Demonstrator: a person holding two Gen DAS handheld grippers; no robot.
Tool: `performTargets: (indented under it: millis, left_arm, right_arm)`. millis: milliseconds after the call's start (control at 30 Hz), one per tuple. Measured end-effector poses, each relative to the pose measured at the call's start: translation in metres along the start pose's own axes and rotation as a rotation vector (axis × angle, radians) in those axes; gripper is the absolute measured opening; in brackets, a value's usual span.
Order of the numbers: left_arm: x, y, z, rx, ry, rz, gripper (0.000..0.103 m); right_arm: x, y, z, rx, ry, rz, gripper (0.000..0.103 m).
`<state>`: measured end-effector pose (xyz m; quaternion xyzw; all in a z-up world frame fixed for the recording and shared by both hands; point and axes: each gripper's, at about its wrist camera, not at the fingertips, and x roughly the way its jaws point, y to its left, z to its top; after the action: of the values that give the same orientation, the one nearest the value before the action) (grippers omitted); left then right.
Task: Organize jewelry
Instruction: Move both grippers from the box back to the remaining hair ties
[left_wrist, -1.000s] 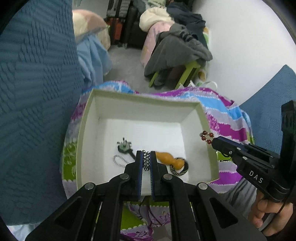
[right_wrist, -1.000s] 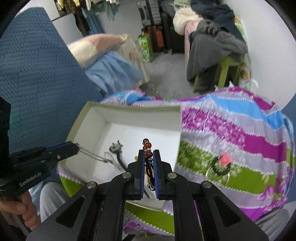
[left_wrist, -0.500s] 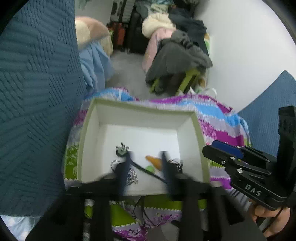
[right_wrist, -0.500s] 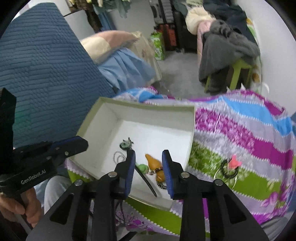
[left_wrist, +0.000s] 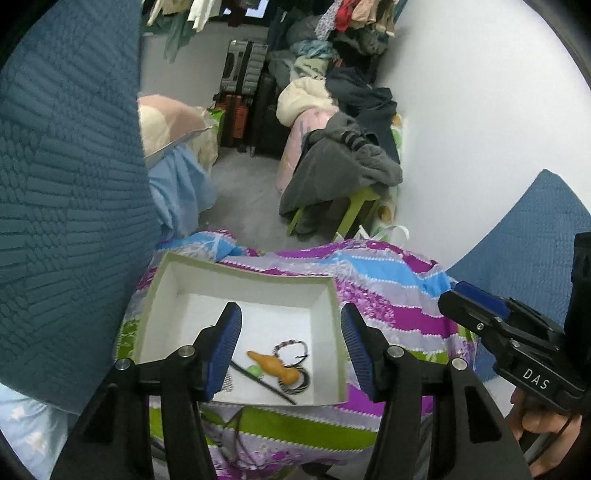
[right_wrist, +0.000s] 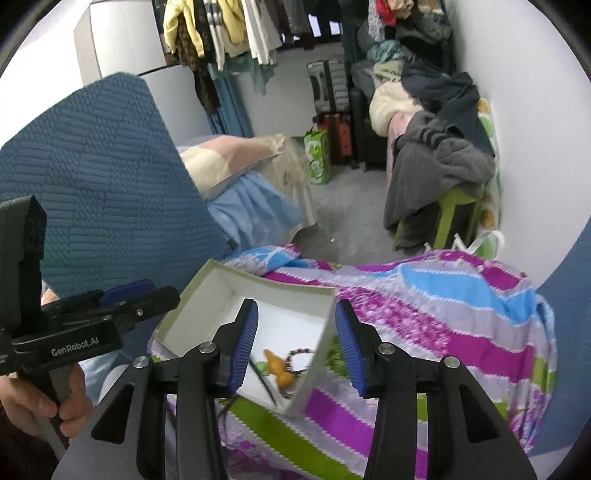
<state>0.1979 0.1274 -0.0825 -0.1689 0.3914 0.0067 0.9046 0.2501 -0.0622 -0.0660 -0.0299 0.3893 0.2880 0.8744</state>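
A pale green box with a white inside (left_wrist: 168, 295) (right_wrist: 207, 302) sits on a striped cloth. In it lie an orange gourd pendant (left_wrist: 275, 365) (right_wrist: 277, 365), a beaded bracelet (left_wrist: 291, 347) (right_wrist: 301, 354), a striped ring (left_wrist: 295, 386), a black cord (left_wrist: 264, 382) and a ball chain (left_wrist: 228, 382). My left gripper (left_wrist: 290, 350) is open and empty, above the box's near side. My right gripper (right_wrist: 295, 345) is open and empty, above the box's right part. Each gripper also shows in the other view, the right one (left_wrist: 480, 314) and the left one (right_wrist: 133, 306).
The striped purple, blue and green cloth (left_wrist: 388, 280) (right_wrist: 443, 317) covers my lap. Blue quilted cushions (left_wrist: 66, 184) (right_wrist: 92, 177) stand at the left and right. Beyond lie a pillow (right_wrist: 229, 158), a green stool with clothes (left_wrist: 343, 173), suitcases and hanging clothes.
Both grippers have opened wide and pulled up and back from the box. The ball chain and the red-beaded bracelet they held now lie in the box.
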Motion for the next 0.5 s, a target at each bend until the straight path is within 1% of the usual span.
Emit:
performTargets:
  millis: [100,200,333,433,467,500]
  left_arm:
    - [0.006,-0.023,-0.004,0.015,0.003,-0.031,0.056]
    - [0.016,-0.044,-0.008,0.023,0.009,-0.055,0.054]
    - [0.039,-0.070,-0.017,0.019,0.052,-0.112,0.054]
    - [0.057,-0.086,-0.026,0.028,0.088,-0.134,0.053]
    - [0.063,-0.091,-0.029,0.031,0.104,-0.145,0.046]
    - [0.070,-0.096,-0.033,0.033,0.121,-0.152,0.043]
  right_arm:
    - [-0.011,-0.018,-0.003,-0.003,-0.020,-0.019,0.041]
    - [-0.017,-0.041,-0.007,0.013,-0.016,-0.038,0.041]
    - [-0.020,-0.079,-0.018,0.038,0.005,-0.075,0.041]
    - [-0.017,-0.102,-0.029,0.051,0.032,-0.083,0.041]
    - [-0.015,-0.110,-0.033,0.051,0.045,-0.084,0.041]
    - [-0.013,-0.116,-0.037,0.051,0.054,-0.083,0.039]
